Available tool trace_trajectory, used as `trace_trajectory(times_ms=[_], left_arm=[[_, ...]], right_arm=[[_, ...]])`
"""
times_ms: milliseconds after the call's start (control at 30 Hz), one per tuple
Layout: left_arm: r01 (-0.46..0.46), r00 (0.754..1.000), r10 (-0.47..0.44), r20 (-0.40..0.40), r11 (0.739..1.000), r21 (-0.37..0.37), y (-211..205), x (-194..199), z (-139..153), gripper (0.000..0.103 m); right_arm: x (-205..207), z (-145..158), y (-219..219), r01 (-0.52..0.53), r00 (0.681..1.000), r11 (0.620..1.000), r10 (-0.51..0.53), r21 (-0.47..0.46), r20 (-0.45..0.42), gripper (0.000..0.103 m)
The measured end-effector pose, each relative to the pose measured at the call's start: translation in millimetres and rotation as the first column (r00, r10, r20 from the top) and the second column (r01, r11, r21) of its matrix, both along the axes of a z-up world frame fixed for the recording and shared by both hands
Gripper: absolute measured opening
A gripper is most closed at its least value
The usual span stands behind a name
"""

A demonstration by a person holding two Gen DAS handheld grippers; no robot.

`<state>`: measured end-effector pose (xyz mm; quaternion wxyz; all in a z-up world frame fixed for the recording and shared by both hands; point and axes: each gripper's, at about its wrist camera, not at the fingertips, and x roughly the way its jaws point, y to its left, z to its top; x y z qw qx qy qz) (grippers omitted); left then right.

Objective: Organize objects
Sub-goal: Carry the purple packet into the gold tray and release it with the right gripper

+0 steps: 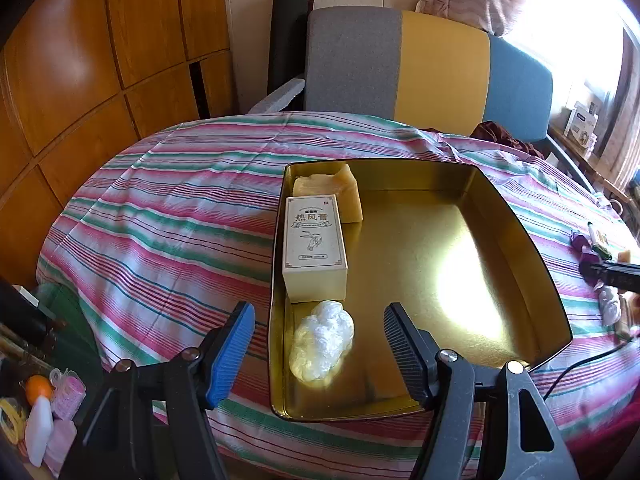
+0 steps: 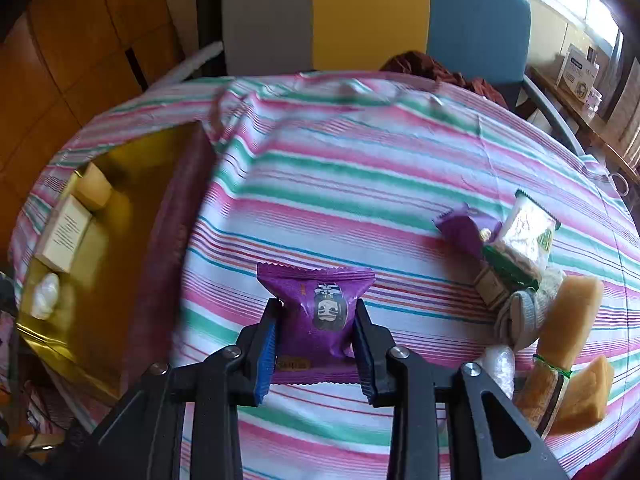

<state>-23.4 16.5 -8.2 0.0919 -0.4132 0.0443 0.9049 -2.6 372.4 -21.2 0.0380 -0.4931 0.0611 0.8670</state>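
Fingers of the right gripper (image 2: 316, 344) are clamped on the purple snack packet (image 2: 318, 312), one pad on each side edge at about mid-height, and the film puckers inward where they bite. I judge it a light, puffy, slick thing (crinkly foil, probably something crumbly inside), so a hold across the sides just below the upper sealed edge suits it, and a hard squeeze would not. The packet is over the striped tablecloth (image 2: 360, 168), between the gold tin tray (image 2: 132, 216) on the left and a heap of other snacks (image 2: 520, 248) on the right. This gripper is held low and level, pointing across the table.

Over at the tray, the left gripper (image 1: 320, 344) stands wide apart and empty above the near rim, with the white plastic wad (image 1: 322, 340) just beyond it, behind that the cream box (image 1: 314, 246), and a yellowish block (image 1: 340, 192) in the far corner.
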Motion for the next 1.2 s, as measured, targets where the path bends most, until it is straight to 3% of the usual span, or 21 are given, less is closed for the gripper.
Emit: trace_trajectory(times_ms=[200,433,567,767,933,1033,1200], left_arm=[[-0.007,1.0,0.007,0.01,1.0,0.012,-6,-1,-3,0.068],[-0.016,1.0,0.016,0.018,1.0,0.014,-13,0,-7,0.068],[-0.038,0.999,0.038,0.013,0.999,0.007,-27,-2,-4,0.068],[-0.118,0.993,0.118,0.01,0.993,0.017,-60,-6,-2,0.068],[-0.158,0.987,0.157,0.029,0.987,0.037,-78,-9,-7,0.068],[-0.16,0.987,0.158,0.04,0.986,0.045,-81,-11,-12,0.068],[-0.166,0.985,0.163,0.061,0.985,0.054,-83,-13,-20,0.068]], right_arm=[[0,34,-48,-0.097,0.992,0.995,0.096,-0.006,-0.079,0.033],[-12,42,-110,-0.231,0.97,0.969,0.223,-0.086,-0.092,0.033],[-24,30,-155,-0.296,0.955,0.947,0.291,-0.128,-0.053,0.033],[-47,-11,-215,-0.328,0.935,0.919,0.349,-0.22,0.067,0.033],[-55,-37,-250,-0.348,0.915,0.918,0.377,-0.19,0.143,0.034],[-54,-43,-260,-0.364,0.905,0.912,0.394,-0.19,0.159,0.035],[-51,-49,-271,-0.402,0.881,0.876,0.449,-0.266,0.147,0.043]])
